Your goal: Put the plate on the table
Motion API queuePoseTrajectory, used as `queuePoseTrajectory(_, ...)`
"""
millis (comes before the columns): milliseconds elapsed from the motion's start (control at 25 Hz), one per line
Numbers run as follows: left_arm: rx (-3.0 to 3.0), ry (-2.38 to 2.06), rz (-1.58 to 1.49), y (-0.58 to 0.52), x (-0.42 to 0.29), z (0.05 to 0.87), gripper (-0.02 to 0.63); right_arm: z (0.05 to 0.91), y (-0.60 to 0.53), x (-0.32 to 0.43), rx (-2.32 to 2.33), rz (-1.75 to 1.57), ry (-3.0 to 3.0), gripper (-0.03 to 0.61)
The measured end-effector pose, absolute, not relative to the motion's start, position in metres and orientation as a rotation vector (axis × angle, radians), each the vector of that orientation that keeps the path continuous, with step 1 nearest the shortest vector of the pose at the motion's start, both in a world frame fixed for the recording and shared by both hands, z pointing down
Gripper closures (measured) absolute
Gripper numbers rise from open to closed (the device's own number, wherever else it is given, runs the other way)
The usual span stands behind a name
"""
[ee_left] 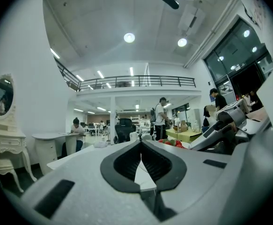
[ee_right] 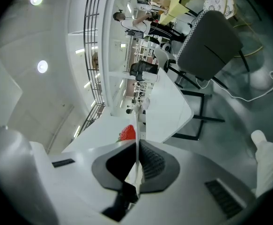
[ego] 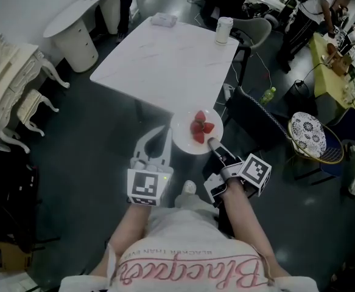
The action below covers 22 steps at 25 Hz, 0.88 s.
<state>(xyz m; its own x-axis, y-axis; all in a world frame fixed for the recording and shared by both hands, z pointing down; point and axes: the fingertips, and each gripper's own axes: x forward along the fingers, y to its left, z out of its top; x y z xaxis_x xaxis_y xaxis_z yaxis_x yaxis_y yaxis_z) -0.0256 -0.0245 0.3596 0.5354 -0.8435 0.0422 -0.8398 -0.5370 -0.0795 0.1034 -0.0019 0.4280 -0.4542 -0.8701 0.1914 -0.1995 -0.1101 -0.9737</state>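
Note:
A round white plate (ego: 186, 140) with red strawberries (ego: 200, 126) on it hangs in the air just short of the near right corner of the white table (ego: 165, 59). My right gripper (ego: 214, 143) is shut on the plate's near rim. In the right gripper view the plate (ee_right: 137, 125) runs edge-on between the jaws, with a strawberry (ee_right: 127, 133) to its left. My left gripper (ego: 163, 132) is beside the plate's left rim with its jaws shut and nothing in them. In the left gripper view the strawberries (ee_left: 172, 143) show to the right.
On the table's far side stand a white cup (ego: 224, 30) and a small white pack (ego: 164, 20). A black chair (ego: 256, 117) is right of the plate, with a green bottle (ego: 267, 95) on the floor beyond. A wicker chair (ego: 311, 137) stands further right. White furniture (ego: 10, 84) lines the left.

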Motion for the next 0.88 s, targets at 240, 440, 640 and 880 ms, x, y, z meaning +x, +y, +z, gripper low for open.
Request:
queuePoseTrajectory(240, -2.690, 1.516, -0.107, -0.075, -0.003, 0.359, 0.609, 0.429, -0.056, 0.126, -1.159, -1.617, 1.645, 0.568)
queuePoseTrajectory(440, -2.681, 1.550, -0.113, -0.108, 0.015, 0.362, 0.609, 0.433, -0.090, 0.141, -1.148, -1.654, 1.654, 0.568)
queuePoseTrajectory(640, -2.661, 1.580, -0.094, -0.114, 0.017, 0.370, 0.609, 0.440, -0.102, 0.141, -1.107, -1.655, 1.694, 0.568)
queuePoseTrajectory(880, -2.678, 1.583, -0.118, -0.143, 0.024, 0.379, 0.609, 0.446, -0.134, 0.147, -1.138, -1.680, 1.704, 0.568)
